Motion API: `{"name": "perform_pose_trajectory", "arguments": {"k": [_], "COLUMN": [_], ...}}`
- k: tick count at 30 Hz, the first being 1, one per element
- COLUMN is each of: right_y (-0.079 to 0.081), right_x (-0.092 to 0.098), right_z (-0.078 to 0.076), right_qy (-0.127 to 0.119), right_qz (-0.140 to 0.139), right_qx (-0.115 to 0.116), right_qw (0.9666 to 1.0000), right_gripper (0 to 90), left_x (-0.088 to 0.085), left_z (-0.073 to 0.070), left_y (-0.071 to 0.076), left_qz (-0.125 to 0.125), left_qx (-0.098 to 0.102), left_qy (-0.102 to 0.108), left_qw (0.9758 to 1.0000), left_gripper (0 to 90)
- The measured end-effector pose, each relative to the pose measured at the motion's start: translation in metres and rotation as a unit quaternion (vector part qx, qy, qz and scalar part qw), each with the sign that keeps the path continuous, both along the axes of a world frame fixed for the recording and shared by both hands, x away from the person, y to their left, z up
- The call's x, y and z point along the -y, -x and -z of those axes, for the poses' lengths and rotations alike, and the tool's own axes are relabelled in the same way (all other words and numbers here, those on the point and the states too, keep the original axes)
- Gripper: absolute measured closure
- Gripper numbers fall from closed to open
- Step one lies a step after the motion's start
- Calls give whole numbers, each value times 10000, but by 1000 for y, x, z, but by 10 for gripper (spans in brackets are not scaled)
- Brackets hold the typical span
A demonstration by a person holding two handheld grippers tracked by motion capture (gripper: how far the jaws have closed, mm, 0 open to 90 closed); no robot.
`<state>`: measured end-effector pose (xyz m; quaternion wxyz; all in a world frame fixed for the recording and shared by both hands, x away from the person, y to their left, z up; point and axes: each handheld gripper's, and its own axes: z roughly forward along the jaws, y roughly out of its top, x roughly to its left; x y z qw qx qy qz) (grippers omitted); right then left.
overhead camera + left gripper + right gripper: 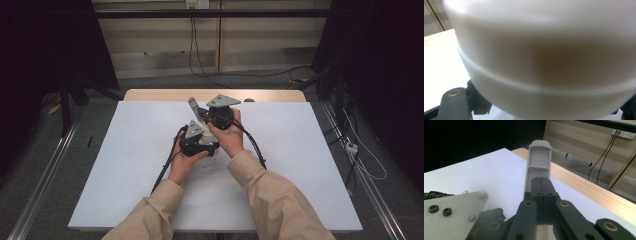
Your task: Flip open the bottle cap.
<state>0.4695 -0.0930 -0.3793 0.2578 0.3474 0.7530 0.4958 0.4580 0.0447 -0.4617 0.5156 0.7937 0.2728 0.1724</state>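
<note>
Table (125, 165): covered by a white sheet, with a strip of bare wood along the far edge.
Hands: both meet near the middle of the sheet, toward the far side, each holding a gripper; tan sleeves come in from the bottom of the high view.
Left gripper (196, 136): held in the left hand (184, 161), just beside and nearer than the right gripper. In the left gripper view a blurred, pale rounded surface (544, 57) sits right against the camera and hides the jaws, apart from one black link at the lower left. I cannot tell how far it is open or whether it grips anything.
Right gripper (541, 186): held in the right hand (229, 134), grey plate on top. In the right gripper view its two black jaws are pressed together.
Grey piece (538, 162): a pale grey, channel-shaped plastic part with a rounded top, standing upright directly behind the right jaw tips. Whether the jaws pinch its base is unclear. In the high view it rises tilted between the two grippers.
Background: wooden wall panels, a wall socket (622, 133) with black cables hanging down.
</note>
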Motion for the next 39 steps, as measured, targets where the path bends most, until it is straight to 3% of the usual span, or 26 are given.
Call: {"name": "perform_pose_trajectory", "arguments": {"k": [13, 23, 28, 31, 34, 39], "right_y": [-5, -5, -5, -4, -2, 0], "right_x": [-4, -5, 2, 3, 3, 7], "right_z": [4, 0, 4, 4, 1, 1], "right_qy": [48, 221, -183, -182, -78, -5], "right_qz": [-11, -34, -36, -103, -80, -73], "right_qx": [-168, -309, -342, -325, -229, -240], "right_qw": [9998, 9993, 9992, 9993, 9997, 9997], "right_gripper": [900, 900, 900, 862, 788, 738], "left_x": [1, 1, 1, -1, -3, -5], "left_z": [1, 0, 0, 0, -1, -2], "left_y": [1, 0, 1, 1, 2, 3], "left_qz": [-4, -7, 13, 98, 152, 120], "left_qx": [-63, -97, -25, -139, -132, -489], "left_qy": [62, 83, 12, 163, -24, -27], "left_qw": [10000, 9999, 10000, 9997, 9998, 9987], "left_gripper": [190, 188, 184, 165, 158, 91]}}
